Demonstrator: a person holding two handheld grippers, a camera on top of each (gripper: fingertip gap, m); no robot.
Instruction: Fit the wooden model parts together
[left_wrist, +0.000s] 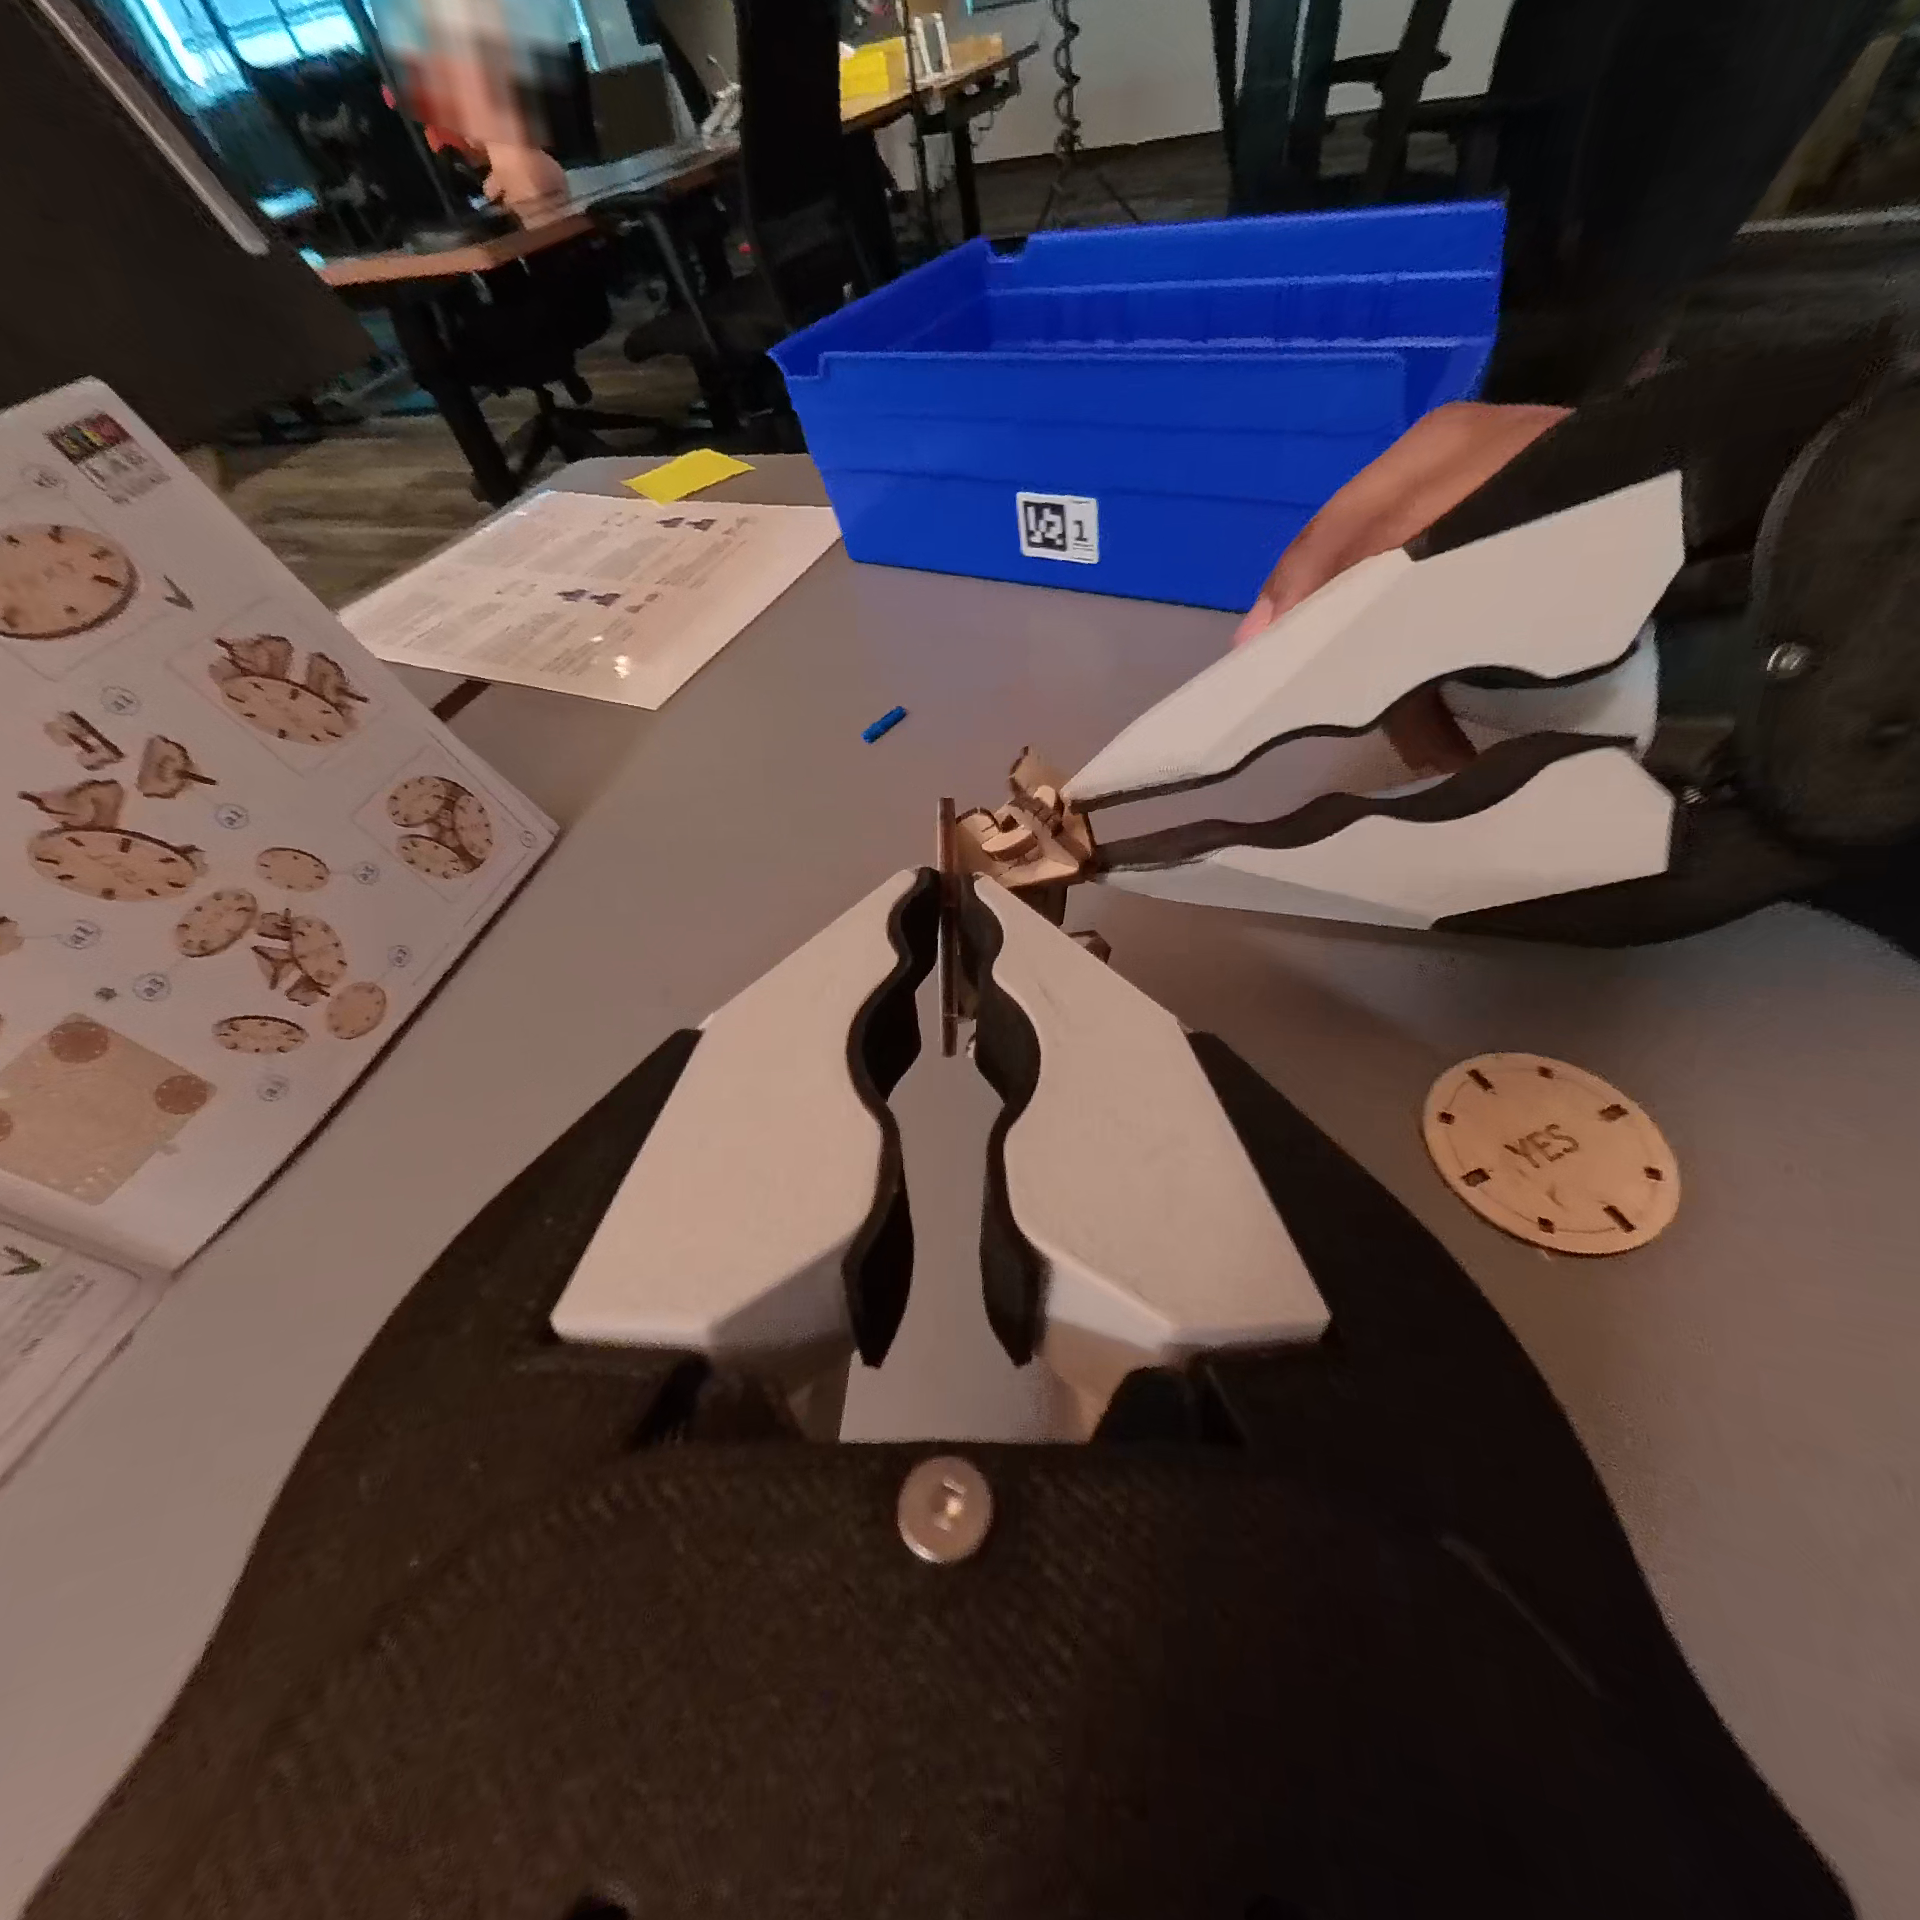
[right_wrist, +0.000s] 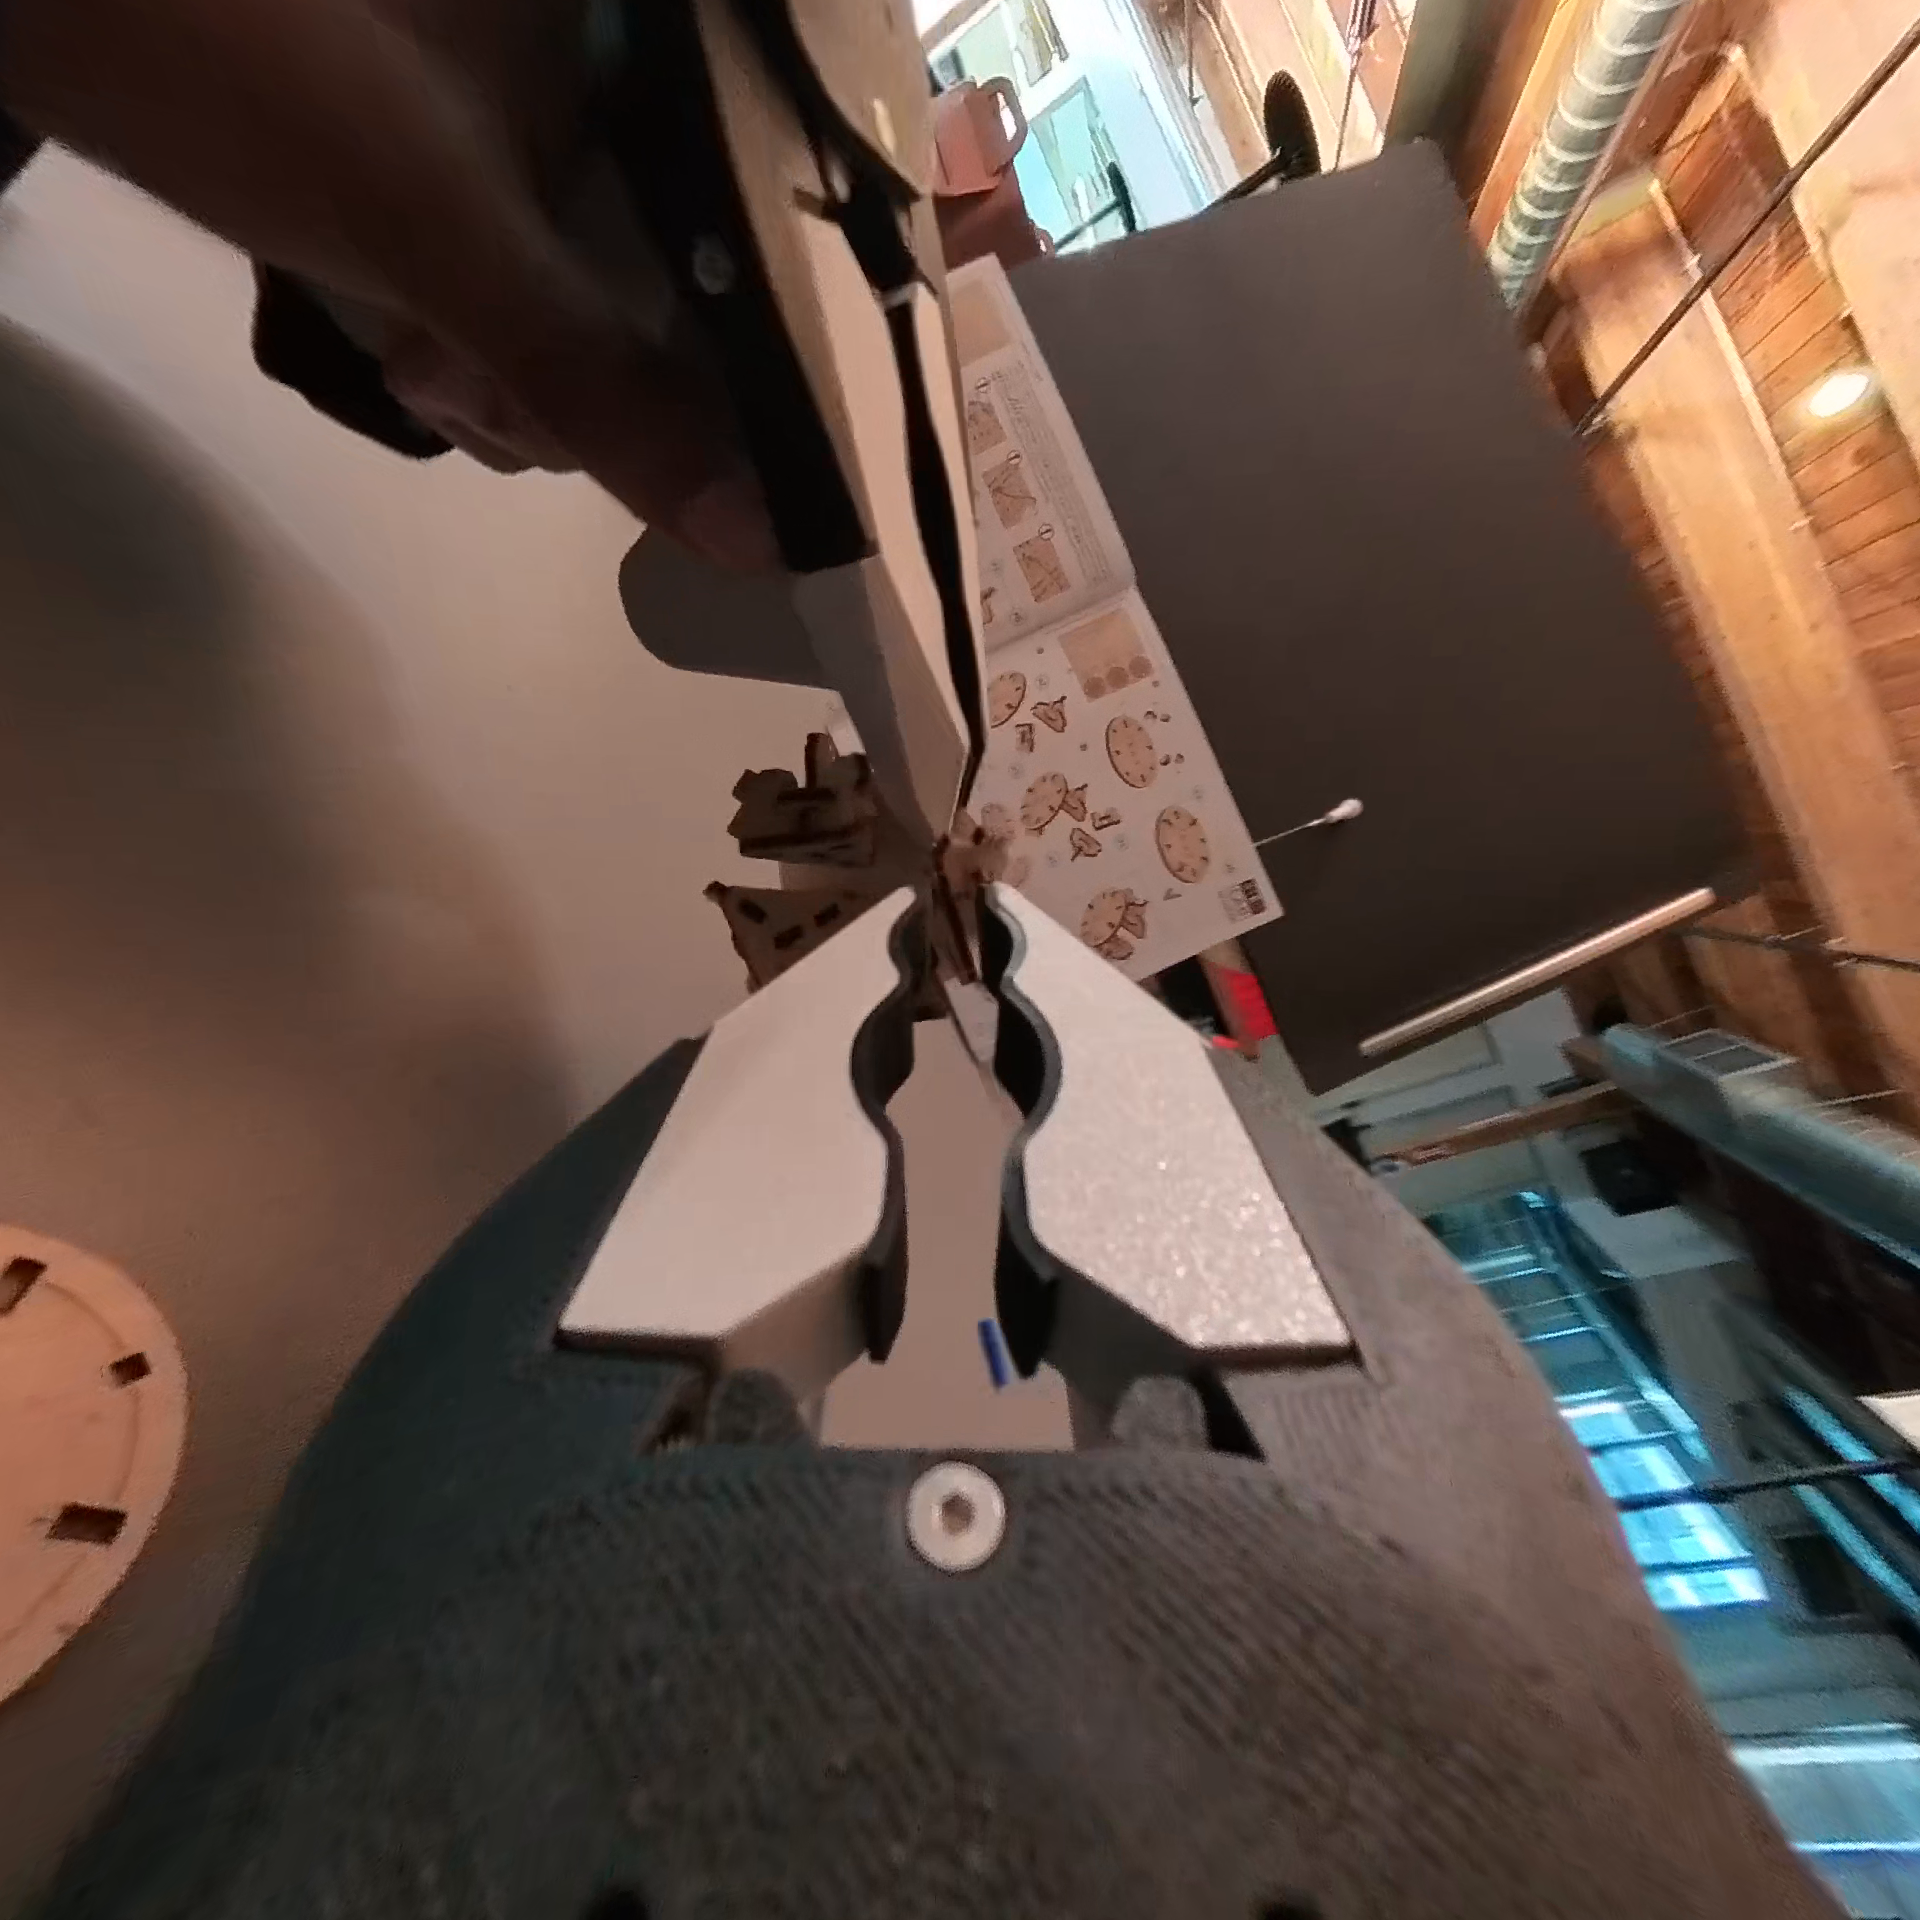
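- Left gripper (left_wrist: 948, 894) pinches a thin wooden disc (left_wrist: 947, 935) edge-on, above the grey table (left_wrist: 727, 790).
- Right gripper (left_wrist: 1086, 831) clamps the small wooden assembly (left_wrist: 1023, 831) joined to that disc.
- A loose wooden disc (left_wrist: 1550, 1153) lies nearby; blue bin (left_wrist: 1143, 416) behind.

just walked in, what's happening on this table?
A person works two handheld grippers on a small wooden model above a grey table. The left gripper is shut on a thin wooden piece held edge-on; the right gripper pinches the model's other side. A loose wooden disc, picture instruction sheets, a blue bin and a small blue peg are nearby.
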